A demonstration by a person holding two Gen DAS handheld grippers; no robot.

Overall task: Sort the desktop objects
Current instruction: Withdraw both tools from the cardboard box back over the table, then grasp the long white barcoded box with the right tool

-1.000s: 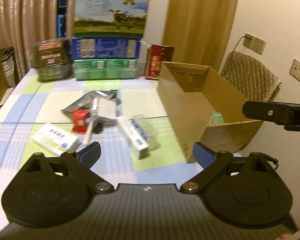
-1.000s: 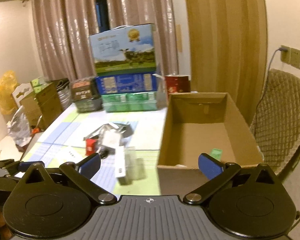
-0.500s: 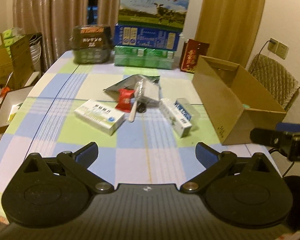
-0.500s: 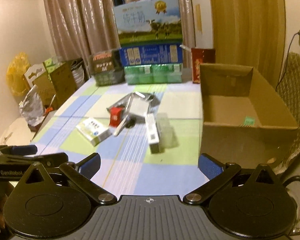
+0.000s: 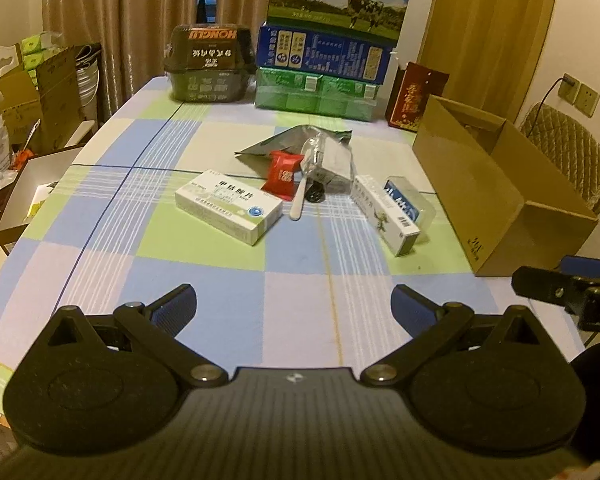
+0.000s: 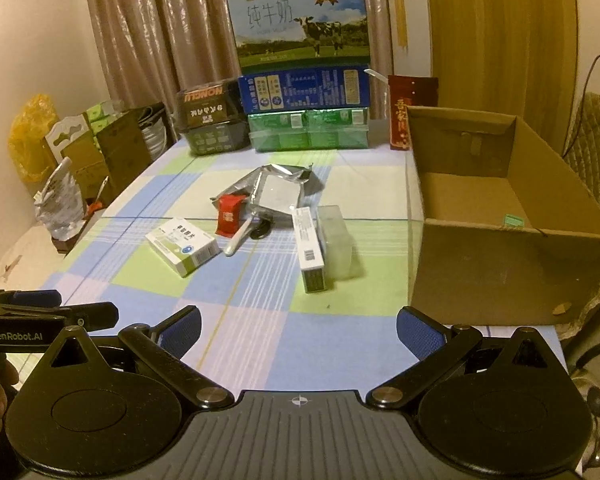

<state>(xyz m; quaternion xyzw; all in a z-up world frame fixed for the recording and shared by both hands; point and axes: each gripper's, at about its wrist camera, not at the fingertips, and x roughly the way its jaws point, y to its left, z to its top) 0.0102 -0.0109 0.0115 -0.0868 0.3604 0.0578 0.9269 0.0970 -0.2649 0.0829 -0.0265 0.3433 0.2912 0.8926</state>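
Near strip of table [image 5: 300, 280] bare, open approach. Clutter mid-table: white medicine box [image 5: 228, 206], red packet [image 5: 284, 174], foil pouch [image 6: 280, 184]. Cardboard box [image 6: 512, 264] walls off right edge. Stacked cartons [image 6: 304, 92] block far end.

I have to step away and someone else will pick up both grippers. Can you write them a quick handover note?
Left gripper: open, empty, over the near table edge.
Right gripper: open, empty, beside it.
Cardboard box on the table's right holds only a small green item.
Loose on the tablecloth: white medicine box, red packet, white spoon, silver pouch, narrow white carton next to a clear plastic case.
Left to do: nearly all the sorting.
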